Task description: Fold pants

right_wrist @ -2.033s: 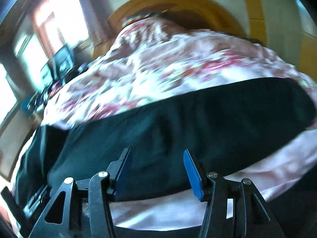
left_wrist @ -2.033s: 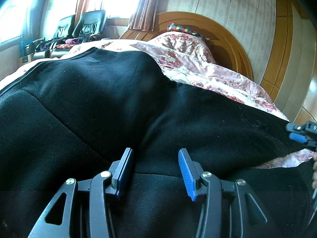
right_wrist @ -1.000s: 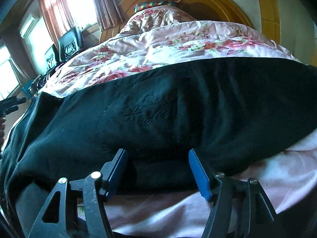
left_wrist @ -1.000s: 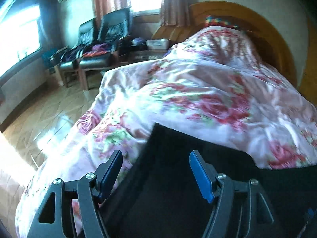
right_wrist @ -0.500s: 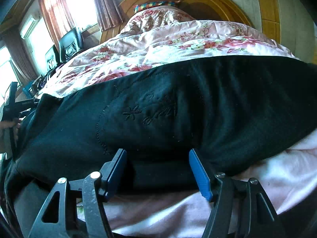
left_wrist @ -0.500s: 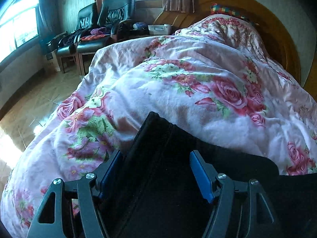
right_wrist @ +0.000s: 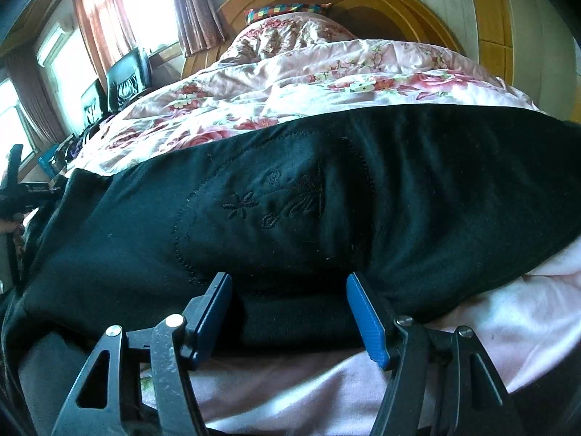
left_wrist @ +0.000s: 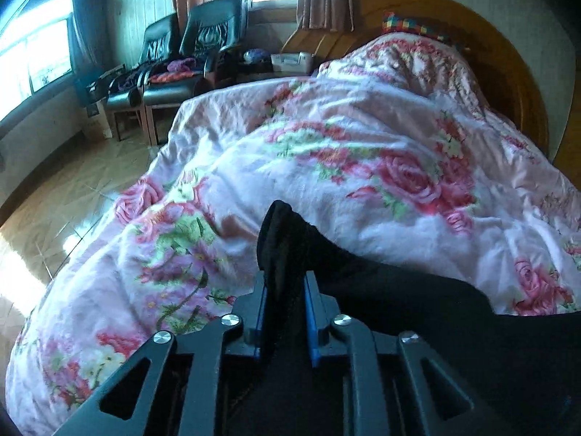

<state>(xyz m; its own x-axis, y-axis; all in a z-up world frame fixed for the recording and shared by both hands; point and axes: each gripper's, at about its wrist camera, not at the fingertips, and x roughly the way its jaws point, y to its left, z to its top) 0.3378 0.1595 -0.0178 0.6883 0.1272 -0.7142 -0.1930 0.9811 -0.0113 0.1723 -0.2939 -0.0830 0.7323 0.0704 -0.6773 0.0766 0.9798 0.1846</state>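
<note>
Black pants (right_wrist: 290, 200) lie across a bed with a pink floral quilt (right_wrist: 290, 83); an embroidered flower pocket faces up in the right wrist view. My right gripper (right_wrist: 290, 309) is open, its blue pads either side of the near edge of the pants, low over the quilt. My left gripper (left_wrist: 285, 298) is shut on a bunched end of the pants (left_wrist: 381, 290), which sticks up between the pads (left_wrist: 310, 312). The left gripper also shows at the far left of the right wrist view (right_wrist: 14, 189).
A round wooden headboard (left_wrist: 508, 83) and a checked pillow (left_wrist: 410, 27) stand at the far end. Two black armchairs (left_wrist: 170, 58) stand by the windows at left. Tiled floor (left_wrist: 65, 189) lies left of the bed.
My left gripper has closed on the end of the pants, which now stands bunched between its pads. My right gripper has stayed open in the same place.
</note>
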